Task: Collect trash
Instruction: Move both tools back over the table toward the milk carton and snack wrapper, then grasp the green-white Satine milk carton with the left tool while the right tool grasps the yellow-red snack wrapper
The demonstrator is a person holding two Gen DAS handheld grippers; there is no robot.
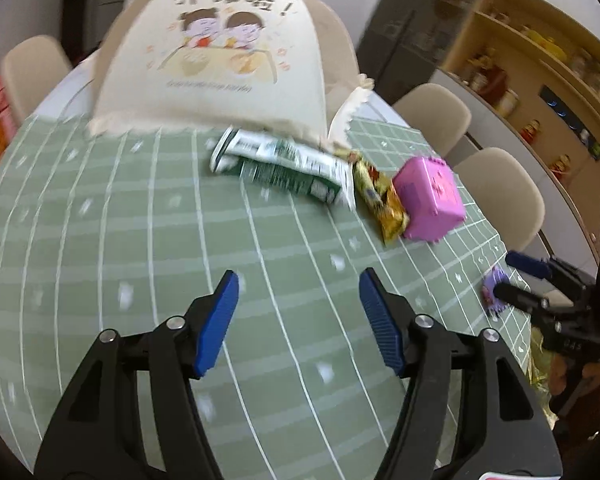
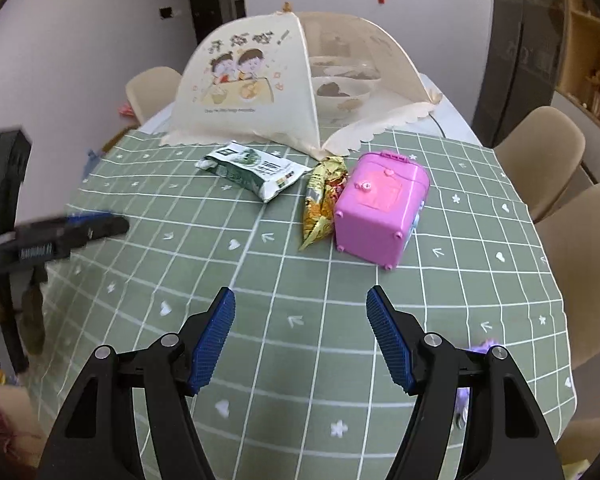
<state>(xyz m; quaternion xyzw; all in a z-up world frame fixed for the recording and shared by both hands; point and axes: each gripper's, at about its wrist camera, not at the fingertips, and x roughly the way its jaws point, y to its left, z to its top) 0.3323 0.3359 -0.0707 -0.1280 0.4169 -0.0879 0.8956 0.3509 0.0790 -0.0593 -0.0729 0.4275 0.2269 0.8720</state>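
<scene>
Across the far half of the green checked tablecloth (image 2: pixel 260 280) sits everything the task concerns, and both tongs hover over the bare near half. Largest is the cream mesh food cover (image 2: pixel 252 92), standing at the far edge with bowls dimly visible under it. Right of centre, nearer than the cover, stands a pink toy case (image 2: pixel 380 208), which looks like a toy, not rubbish.

Two wrappers are the likely trash. One, a green-and-white packet (image 2: pixel 256 174), lies flat just in front of the cover's hem, its long axis running from far left to near right. Next to it, a yellow snack wrapper (image 2: pixel 322 204) lies touching or just beside the case's left face, its long axis running near to far with the pointed end nearest.

Seen in its own view, the right gripper (image 2: pixel 300 312) has its jaws spread wide with nothing between them; the yellow wrapper lies ahead and slightly right of its centre line, the packet ahead and left. Equally spread and empty, the left gripper (image 1: pixel 298 292) finds the packet (image 1: pixel 284 168) ahead, a little right of centre, and the yellow wrapper (image 1: pixel 380 196) further right. I judge the right gripper better placed for the yellow wrapper, the left for the packet. A small purple object (image 1: pixel 494 286) rests near the right-hand table edge; what it is I cannot tell.
</scene>
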